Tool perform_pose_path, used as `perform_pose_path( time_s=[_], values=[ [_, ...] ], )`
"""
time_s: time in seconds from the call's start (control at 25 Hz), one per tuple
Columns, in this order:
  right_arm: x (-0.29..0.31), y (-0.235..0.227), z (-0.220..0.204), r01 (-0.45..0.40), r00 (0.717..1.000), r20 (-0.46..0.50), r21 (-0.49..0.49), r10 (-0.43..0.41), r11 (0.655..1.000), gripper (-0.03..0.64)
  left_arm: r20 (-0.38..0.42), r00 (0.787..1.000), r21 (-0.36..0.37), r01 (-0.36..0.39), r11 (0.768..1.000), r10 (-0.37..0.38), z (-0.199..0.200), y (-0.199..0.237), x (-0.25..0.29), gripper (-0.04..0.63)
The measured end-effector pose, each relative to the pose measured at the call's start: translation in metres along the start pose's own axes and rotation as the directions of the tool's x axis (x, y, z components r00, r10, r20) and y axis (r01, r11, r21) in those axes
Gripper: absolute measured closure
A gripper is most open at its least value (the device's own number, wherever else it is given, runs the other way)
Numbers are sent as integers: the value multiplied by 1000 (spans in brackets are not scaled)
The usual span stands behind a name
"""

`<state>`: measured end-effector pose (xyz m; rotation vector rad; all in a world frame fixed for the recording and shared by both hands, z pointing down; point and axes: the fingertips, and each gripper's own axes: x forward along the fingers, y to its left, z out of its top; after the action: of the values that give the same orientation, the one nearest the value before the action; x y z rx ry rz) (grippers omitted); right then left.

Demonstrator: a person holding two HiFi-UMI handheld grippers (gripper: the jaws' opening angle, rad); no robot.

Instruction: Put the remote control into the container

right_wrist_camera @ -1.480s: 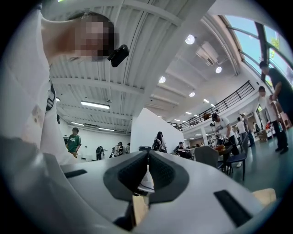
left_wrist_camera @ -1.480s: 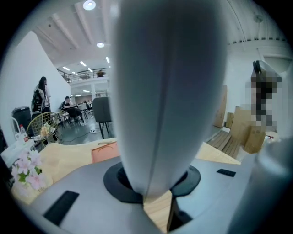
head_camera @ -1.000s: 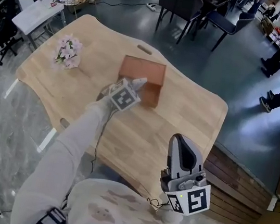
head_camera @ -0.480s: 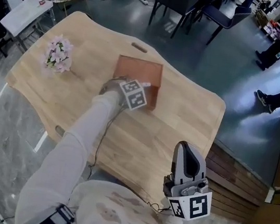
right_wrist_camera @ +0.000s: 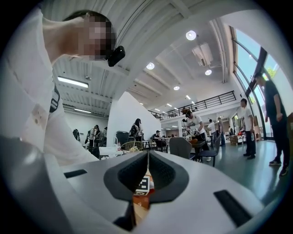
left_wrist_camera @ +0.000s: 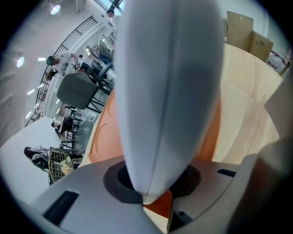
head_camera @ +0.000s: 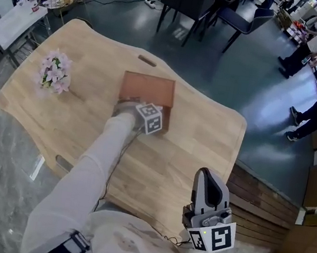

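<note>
Bright daylight from windows at upper right, plus ceiling lamps; my gripper views bend into dark corners, the remote a close blur

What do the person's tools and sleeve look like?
Both are light grey plastic with dark inner pads: the left tool and the right tool each carry a white cube with black square markers. The left arm has a pale grey long sleeve.

Head view: high, steeply down on tabletop. Left gripper view: close above container, remote control filling frame ahead of left claw. Right gripper view: level; same container beyond right claw.
</note>
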<state>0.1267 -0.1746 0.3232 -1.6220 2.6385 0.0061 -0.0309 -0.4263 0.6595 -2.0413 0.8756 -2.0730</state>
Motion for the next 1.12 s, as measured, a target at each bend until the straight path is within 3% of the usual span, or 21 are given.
perform_pose_path(
  time_s=[0.24,0.52,1.12],
  values=[
    [2,-5,0,23,1000,-8,-3,-23,1000,598,-108,993,76,-28,997,36,-7,-3,15,489],
    [2,-10,-1,40,999,-10,-6,-40,999,600,-231,970,168,-41,985,79,-13,-8,30,489],
    [-8,-24,-3,69,998,-13,3,-69,998,598,-276,958,277,-3,961,82,-10,-16,36,489]
  ],
)
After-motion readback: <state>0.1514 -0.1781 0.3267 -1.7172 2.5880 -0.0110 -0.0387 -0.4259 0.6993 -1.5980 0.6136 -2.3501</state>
